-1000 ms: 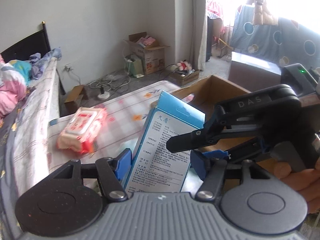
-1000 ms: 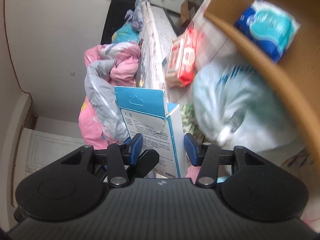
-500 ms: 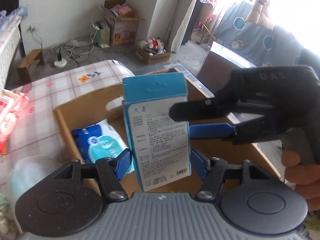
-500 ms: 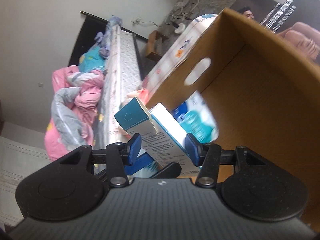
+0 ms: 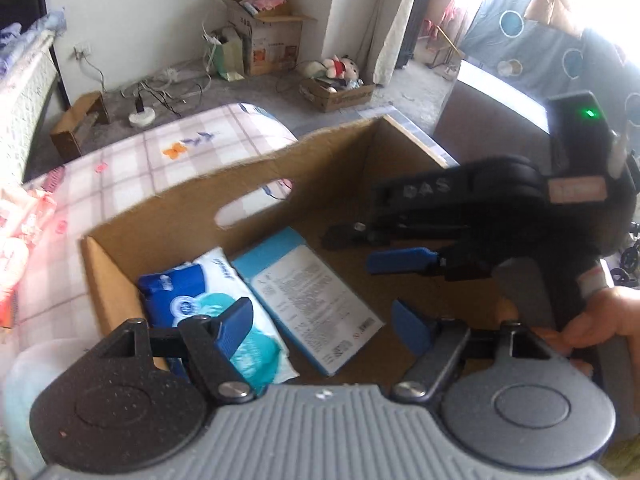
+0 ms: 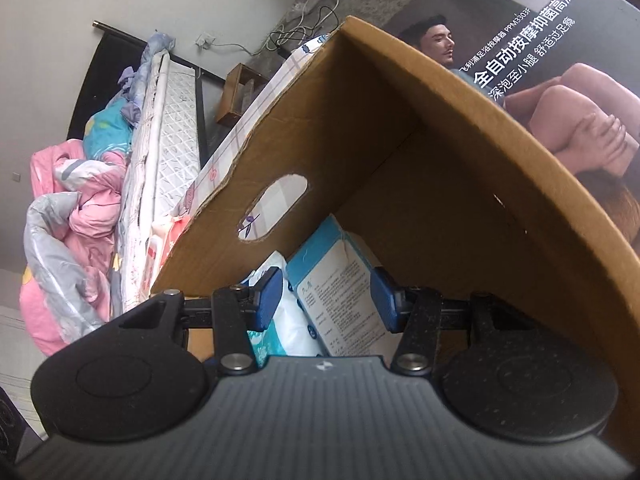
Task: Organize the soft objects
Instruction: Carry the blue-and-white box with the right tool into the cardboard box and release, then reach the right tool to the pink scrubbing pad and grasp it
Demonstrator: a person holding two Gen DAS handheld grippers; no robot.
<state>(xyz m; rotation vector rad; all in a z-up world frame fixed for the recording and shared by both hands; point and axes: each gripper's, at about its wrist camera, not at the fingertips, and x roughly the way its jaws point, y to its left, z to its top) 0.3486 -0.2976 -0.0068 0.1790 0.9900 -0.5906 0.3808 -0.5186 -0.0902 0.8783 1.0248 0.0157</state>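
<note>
A light blue box with a white printed label (image 5: 308, 296) lies flat on the floor of the brown cardboard box (image 5: 332, 160), next to a blue and white wipes pack (image 5: 208, 300). My left gripper (image 5: 324, 324) is open and empty above them. My right gripper (image 5: 372, 248) is open and empty over the carton's right half, seen from the side. In the right wrist view my right gripper (image 6: 324, 300) hangs open over the light blue box (image 6: 340, 280) and the wipes pack (image 6: 288, 320), inside the carton (image 6: 500, 128).
A red and white wipes pack (image 5: 16, 240) lies on the checked pink bedding (image 5: 160, 156) left of the carton. A pale plastic bag (image 5: 24, 380) sits at the lower left. A printed appliance box (image 6: 560, 52) stands behind the carton. Bed with pink quilt (image 6: 80, 200) at the left.
Both grippers held the light blue box upright over the carton. They have opened, and the box now lies flat on the carton floor beside the wipes pack.
</note>
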